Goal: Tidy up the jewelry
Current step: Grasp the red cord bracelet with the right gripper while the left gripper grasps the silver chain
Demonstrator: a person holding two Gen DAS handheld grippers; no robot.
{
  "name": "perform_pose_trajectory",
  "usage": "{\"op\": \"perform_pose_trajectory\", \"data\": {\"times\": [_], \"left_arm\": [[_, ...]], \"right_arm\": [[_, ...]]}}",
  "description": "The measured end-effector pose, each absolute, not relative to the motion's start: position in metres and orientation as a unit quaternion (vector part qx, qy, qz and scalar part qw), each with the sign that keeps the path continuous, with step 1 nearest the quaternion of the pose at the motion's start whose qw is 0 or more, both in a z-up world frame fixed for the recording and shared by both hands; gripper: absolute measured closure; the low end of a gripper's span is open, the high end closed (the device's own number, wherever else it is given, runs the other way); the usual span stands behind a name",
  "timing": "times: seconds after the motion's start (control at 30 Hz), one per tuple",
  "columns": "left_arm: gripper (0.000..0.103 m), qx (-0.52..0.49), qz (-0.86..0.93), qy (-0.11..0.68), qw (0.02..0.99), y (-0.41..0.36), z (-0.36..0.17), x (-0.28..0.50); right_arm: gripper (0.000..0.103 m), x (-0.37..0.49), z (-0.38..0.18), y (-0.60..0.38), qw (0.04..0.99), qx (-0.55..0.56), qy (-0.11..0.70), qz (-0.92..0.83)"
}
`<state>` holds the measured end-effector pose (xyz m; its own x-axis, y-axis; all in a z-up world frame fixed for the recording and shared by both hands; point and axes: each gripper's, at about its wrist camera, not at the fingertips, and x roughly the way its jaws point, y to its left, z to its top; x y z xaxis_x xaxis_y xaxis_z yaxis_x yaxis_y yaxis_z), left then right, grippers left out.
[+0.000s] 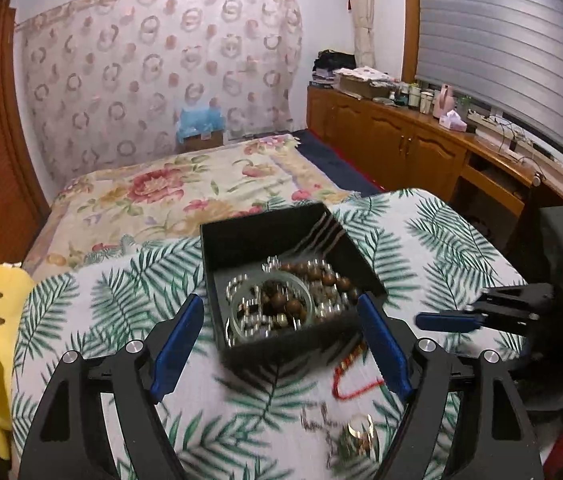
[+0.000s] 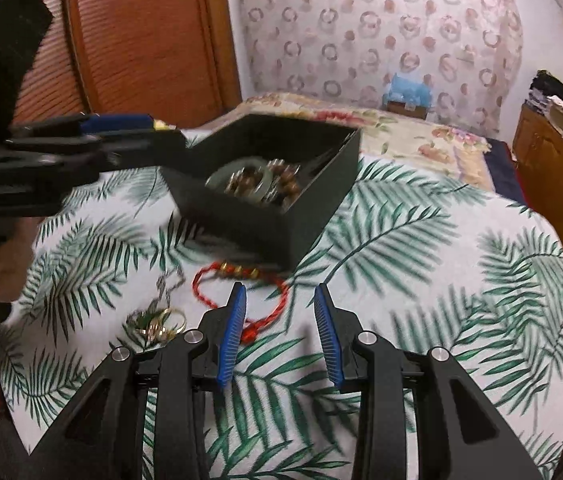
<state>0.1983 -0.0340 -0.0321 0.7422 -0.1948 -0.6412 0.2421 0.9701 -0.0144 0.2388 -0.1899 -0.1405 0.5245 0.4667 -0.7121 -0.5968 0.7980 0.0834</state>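
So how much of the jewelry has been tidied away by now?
Done: a pale green bangle and brown bead strands lie in the black box. In hand: nothing; both the left gripper and right gripper are open. Left: the red cord bracelet, gold rings and thin chain.

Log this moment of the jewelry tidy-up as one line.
left gripper: open, at black box | right gripper: open, empty, over red cord bracelet | gold rings: on cloth | box: holds beads, bangle
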Motion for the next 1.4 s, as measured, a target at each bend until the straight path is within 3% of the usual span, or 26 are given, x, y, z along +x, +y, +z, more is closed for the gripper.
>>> {"op": "perform_pose_trajectory", "data": {"times": [0.17, 0.23, 0.3, 0.37, 0.63, 1.0, 1.2, 1.23, 1.27, 1.4], "left_arm": [[0.027, 0.031, -0.124, 0.350, 0.928, -0.027, -0.045, 0.176], [0.028, 0.026, -0.132, 0.358, 0.924, -0.025, -0.052, 0.169], [0.033, 0.024, -0.137, 0.370, 0.919, -0.024, -0.062, 0.163], [0.041, 0.020, -0.140, 0.382, 0.913, -0.022, -0.071, 0.161], [0.072, -0.004, -0.157, 0.417, 0.895, -0.023, -0.096, 0.161], [0.074, 0.014, -0.133, 0.430, 0.893, -0.034, -0.100, 0.170], [0.085, 0.034, -0.129, 0.434, 0.891, -0.040, -0.104, 0.174], [0.094, 0.039, -0.127, 0.434, 0.891, -0.041, -0.103, 0.175], [0.098, 0.042, -0.125, 0.435, 0.891, -0.040, -0.103, 0.175], [0.099, 0.037, -0.128, 0.430, 0.893, -0.033, -0.101, 0.170]], "right_arm": [[0.073, 0.240, -0.155, -0.179, 0.860, -0.098, 0.405, 0.296], [0.080, 0.241, -0.156, -0.179, 0.861, -0.101, 0.407, 0.288], [0.090, 0.241, -0.155, -0.181, 0.863, -0.111, 0.409, 0.274], [0.093, 0.241, -0.155, -0.183, 0.862, -0.112, 0.413, 0.272], [0.095, 0.234, -0.157, -0.180, 0.867, -0.138, 0.398, 0.267], [0.095, 0.237, -0.157, -0.184, 0.866, -0.121, 0.401, 0.273], [0.096, 0.232, -0.158, -0.176, 0.870, -0.151, 0.392, 0.259], [0.096, 0.232, -0.158, -0.175, 0.870, -0.153, 0.391, 0.259], [0.096, 0.232, -0.158, -0.175, 0.870, -0.154, 0.391, 0.259], [0.096, 0.234, -0.158, -0.177, 0.869, -0.145, 0.394, 0.263]]}}
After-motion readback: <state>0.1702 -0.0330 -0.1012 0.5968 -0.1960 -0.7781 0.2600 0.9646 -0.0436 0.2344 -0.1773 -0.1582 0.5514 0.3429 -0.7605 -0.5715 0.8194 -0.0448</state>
